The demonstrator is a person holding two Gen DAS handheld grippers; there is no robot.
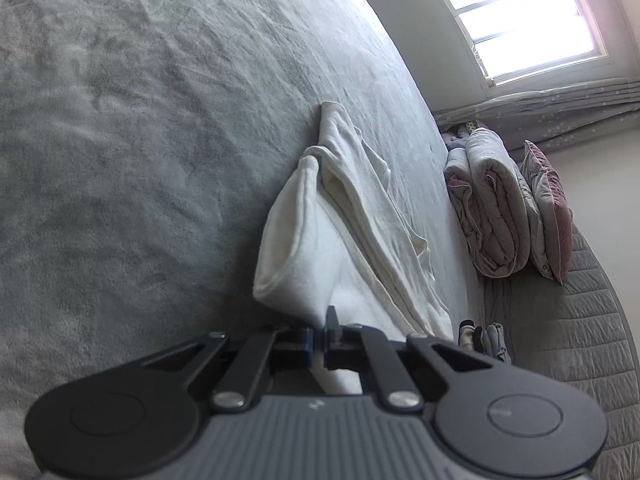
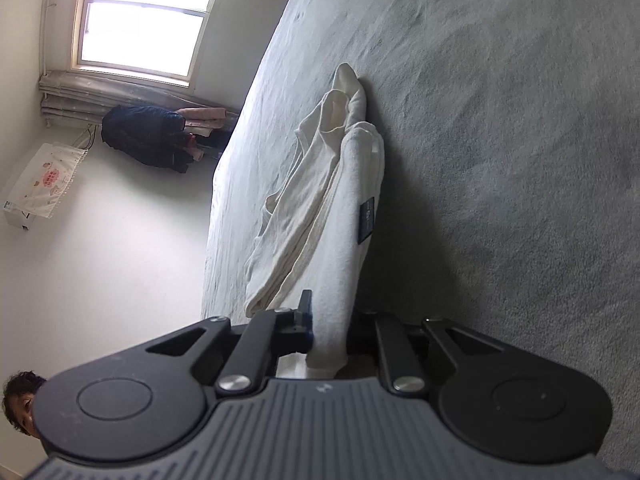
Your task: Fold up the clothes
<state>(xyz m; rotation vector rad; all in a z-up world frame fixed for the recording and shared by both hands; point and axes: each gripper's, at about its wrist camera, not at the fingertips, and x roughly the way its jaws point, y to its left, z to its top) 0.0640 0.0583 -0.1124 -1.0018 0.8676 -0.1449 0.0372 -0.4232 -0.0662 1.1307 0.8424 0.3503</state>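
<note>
A white garment lies bunched in long folds on the grey bed cover. In the left wrist view my left gripper is shut on the near edge of the cloth, which passes between its blue-padded fingers. In the right wrist view the same white garment shows a small dark label. My right gripper is shut on a thick fold of the garment's near end. Both views are tilted sideways, and the cloth stretches away from each gripper.
A rolled grey-pink duvet and a pillow rest on a quilted mattress. A window, dark hanging clothes and a wall unit stand beyond the bed's edge. A person's head shows at lower left.
</note>
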